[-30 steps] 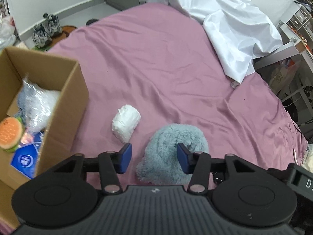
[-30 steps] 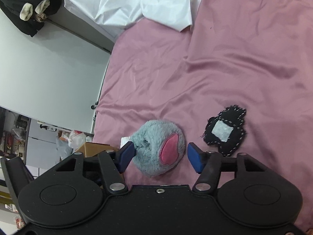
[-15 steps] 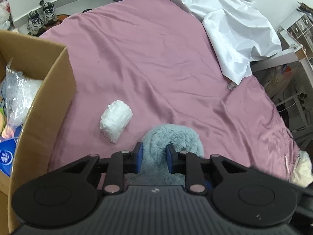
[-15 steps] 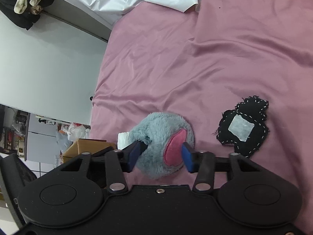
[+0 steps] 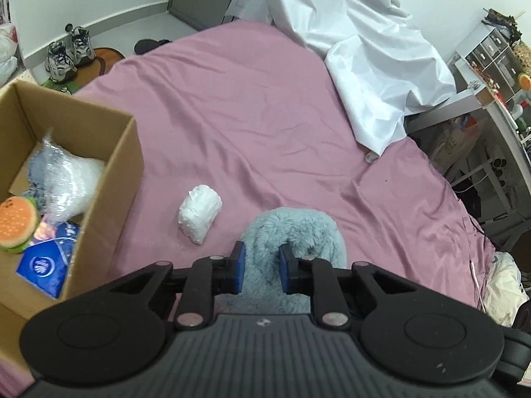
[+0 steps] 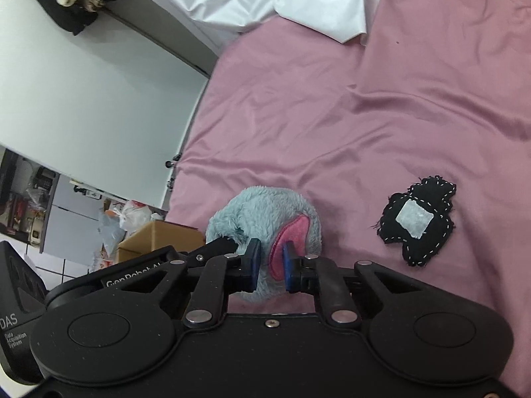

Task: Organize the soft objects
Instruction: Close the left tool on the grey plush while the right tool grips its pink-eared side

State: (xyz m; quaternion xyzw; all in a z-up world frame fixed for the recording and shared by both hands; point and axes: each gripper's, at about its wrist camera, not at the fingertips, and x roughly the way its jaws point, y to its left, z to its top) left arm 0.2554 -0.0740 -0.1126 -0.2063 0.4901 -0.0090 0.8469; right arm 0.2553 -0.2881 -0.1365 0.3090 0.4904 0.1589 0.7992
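Note:
A fluffy grey-blue plush toy (image 5: 298,229) with a pink patch (image 6: 293,233) lies on the pink bedsheet (image 5: 249,126). My left gripper (image 5: 260,267) is shut on one side of it. My right gripper (image 6: 270,262) is shut on the other side, at the pink patch. A white soft bundle (image 5: 200,213) lies on the sheet to the left of the plush. A black stitched cloth piece (image 6: 418,219) lies to its right. An open cardboard box (image 5: 109,179) at the left holds a plush burger (image 5: 16,224), a plastic-wrapped item (image 5: 63,182) and a blue packet (image 5: 44,262).
A crumpled white sheet (image 5: 365,53) covers the far end of the bed. Shoes (image 5: 68,49) stand on the floor beyond the box. A desk and shelves (image 5: 491,76) stand to the right of the bed. A white wall panel (image 6: 83,99) borders the bed.
Both grippers were open around the plush a second ago; both have closed on it. The plush now looks raised a little and squeezed between the pads.

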